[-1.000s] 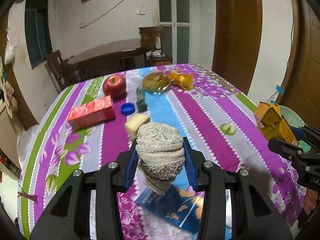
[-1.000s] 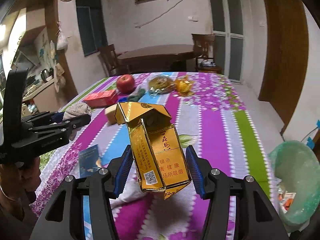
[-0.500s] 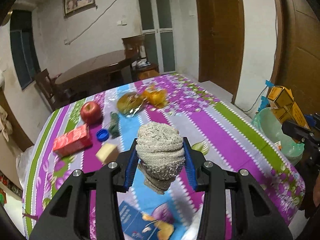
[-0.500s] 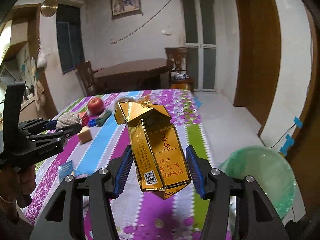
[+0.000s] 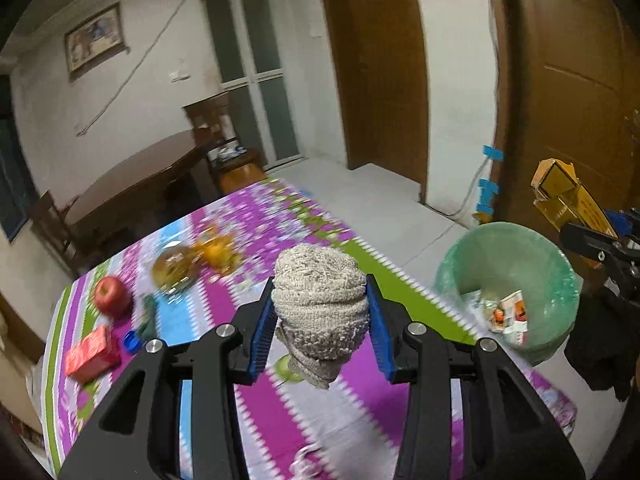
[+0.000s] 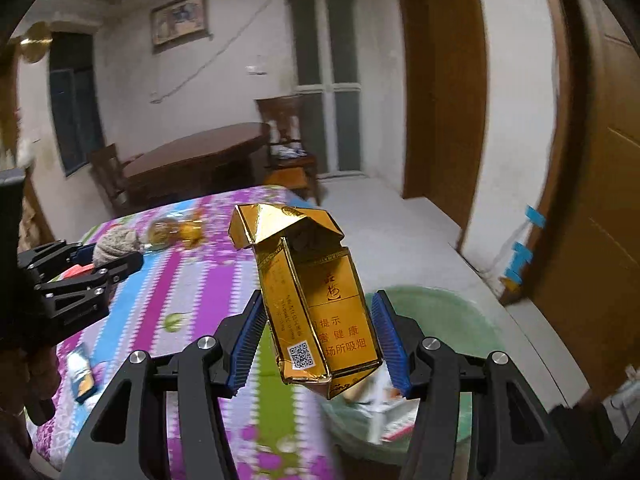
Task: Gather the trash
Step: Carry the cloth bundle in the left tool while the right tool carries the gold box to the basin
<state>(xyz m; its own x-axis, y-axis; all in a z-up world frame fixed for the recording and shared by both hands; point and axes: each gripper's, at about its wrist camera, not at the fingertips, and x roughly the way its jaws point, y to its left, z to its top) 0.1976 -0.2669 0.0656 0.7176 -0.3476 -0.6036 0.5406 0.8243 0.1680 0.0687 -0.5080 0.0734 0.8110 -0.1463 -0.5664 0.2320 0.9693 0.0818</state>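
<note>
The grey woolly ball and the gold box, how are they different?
The grey woolly ball is soft, round and knitted; the gold box is stiff, shiny card with flat sides and printed writing. The ball is bunched up closed, while the box has its lid flipped open. The left gripper squeezes the ball; the right gripper squeezes the box. Both are held up in the air near the green bin.
</note>
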